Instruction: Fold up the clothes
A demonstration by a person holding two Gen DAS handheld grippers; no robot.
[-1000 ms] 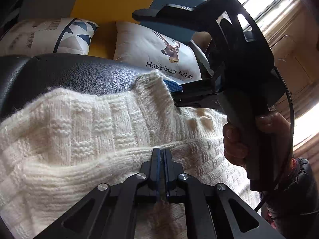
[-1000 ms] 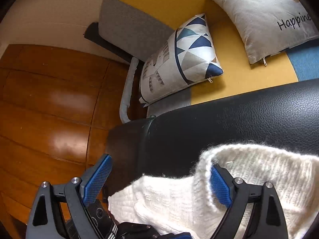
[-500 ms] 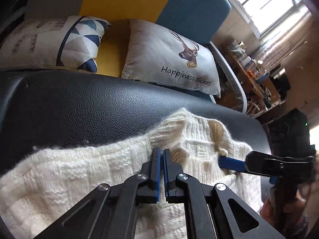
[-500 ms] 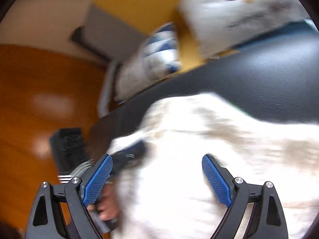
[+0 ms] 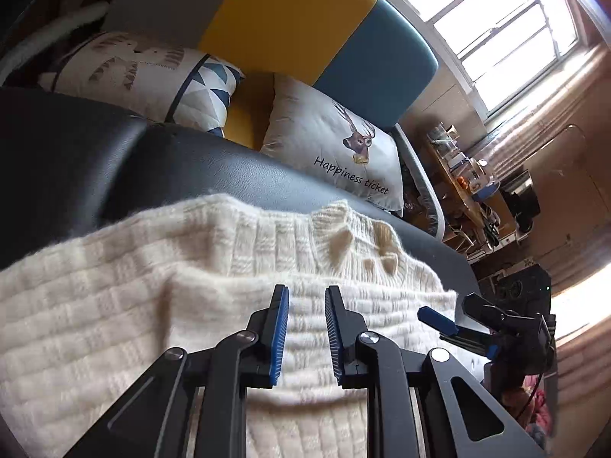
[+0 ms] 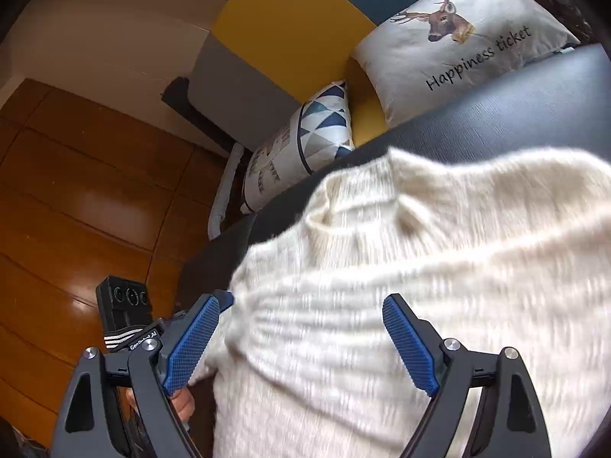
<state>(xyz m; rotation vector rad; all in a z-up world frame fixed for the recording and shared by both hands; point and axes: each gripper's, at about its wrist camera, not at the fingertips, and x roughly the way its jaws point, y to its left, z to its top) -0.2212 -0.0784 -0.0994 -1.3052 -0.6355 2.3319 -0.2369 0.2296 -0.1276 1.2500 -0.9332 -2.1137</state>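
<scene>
Cream wool: a chunky knitted sweater (image 5: 160,290) lies spread over a black leather bench (image 5: 229,168), filling the lower half of both frames. Its ribbed collar (image 5: 336,215) sits at centre of the left wrist view, close to the bench's far edge, with small knitted bobbles just right of it.

Left gripper (image 5: 305,324), bottom centre of the left wrist view: blue-padded fingers (image 5: 280,328) parted by a narrow gap, nothing pinched between them, sweater fabric directly below. Whether the tips touch the knit, cannot tell.

Right gripper (image 6: 301,343), bottom of the right wrist view: jaws spread wide, holding nothing, poised over the sweater; this frame is motion-blurred. In the left wrist view it shows at lower right (image 5: 454,315), by the sweater's right edge.

Lower left of the right wrist view: a hand (image 6: 183,400) on the left gripper's handle, partly hidden.

Beyond the bench, a sofa with a yellow panel (image 5: 290,19); on it a deer cushion (image 5: 343,152) reading "Happiness ticket" and a triangle-print cushion (image 5: 152,76). Wood floor (image 6: 76,191) at left of the right wrist view. Window (image 5: 496,26) upper right of the left wrist view.
</scene>
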